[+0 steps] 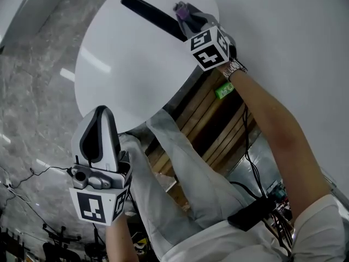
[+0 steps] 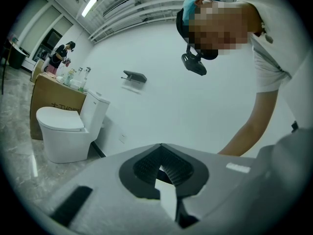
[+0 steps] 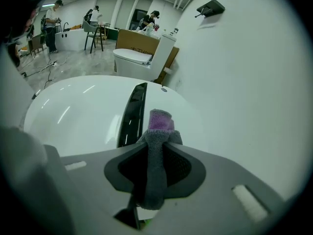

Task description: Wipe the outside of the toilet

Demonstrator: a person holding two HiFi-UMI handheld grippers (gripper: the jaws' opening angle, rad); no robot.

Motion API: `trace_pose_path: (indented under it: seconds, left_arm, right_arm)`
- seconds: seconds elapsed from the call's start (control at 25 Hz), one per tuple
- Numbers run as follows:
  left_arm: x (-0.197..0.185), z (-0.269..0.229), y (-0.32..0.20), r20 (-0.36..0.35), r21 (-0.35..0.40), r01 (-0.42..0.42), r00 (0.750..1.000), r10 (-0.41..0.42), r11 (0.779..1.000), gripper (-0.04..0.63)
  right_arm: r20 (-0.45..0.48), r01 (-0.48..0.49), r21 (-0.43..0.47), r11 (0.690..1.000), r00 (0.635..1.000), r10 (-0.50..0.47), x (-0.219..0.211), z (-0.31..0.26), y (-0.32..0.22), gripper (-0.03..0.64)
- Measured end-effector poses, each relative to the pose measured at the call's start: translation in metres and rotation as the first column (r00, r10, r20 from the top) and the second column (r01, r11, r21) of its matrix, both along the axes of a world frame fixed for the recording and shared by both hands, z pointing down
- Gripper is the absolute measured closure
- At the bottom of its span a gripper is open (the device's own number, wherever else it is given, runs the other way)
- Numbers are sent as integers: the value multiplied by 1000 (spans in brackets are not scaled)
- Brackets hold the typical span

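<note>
Closest to me, my left gripper (image 1: 100, 116) hangs low beside my trouser leg (image 1: 180, 173), over the grey marble floor (image 1: 38, 108) and clear of the toilet. Its jaws meet at the tips (image 2: 160, 153) with nothing between them, and they point up towards the white wall (image 2: 161, 87).

Farther out, my right arm reaches across to the right gripper (image 1: 190, 19). Its jaws are pressed together on a cloth (image 1: 183, 10), grey with a purple part. In the right gripper view the cloth (image 3: 157, 131) stands up between the pads and hangs down below them, with the purple end poking out past the tips.

The toilet (image 1: 125, 70) is right under that gripper. Its broad white lid (image 3: 78, 111) fills the middle of the head view, and the cloth sits at its far edge, just beside the black strip (image 1: 150, 14) that runs across the top. I cannot tell whether the cloth touches the lid.

Beyond it, the wall (image 1: 283, 31) rises just behind the toilet. Farther along that wall stands a second toilet (image 3: 139, 62) in front of a cardboard box (image 3: 139, 40). At the far end of the room a few people (image 3: 51, 21) stand near a chair (image 3: 95, 35).
</note>
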State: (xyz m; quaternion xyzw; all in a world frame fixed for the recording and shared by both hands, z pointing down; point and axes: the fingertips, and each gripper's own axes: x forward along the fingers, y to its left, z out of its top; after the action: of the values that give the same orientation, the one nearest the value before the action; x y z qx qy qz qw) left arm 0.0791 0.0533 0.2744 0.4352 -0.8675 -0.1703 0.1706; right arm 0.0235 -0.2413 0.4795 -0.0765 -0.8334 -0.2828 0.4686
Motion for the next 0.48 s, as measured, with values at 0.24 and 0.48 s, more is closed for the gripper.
trace_pose_path:
  seconds: [0.24,0.48]
  left_arm:
    - [20,11,37,-14,0,3,1000,-3,1000,592]
    - [31,14,63,-20,2,-40,999,40,999,592]
  right_arm:
    - [23,-22,36,999,1000,21,25,7,34,532]
    - [-92,36,11,999,995,-35,55,39,85,532]
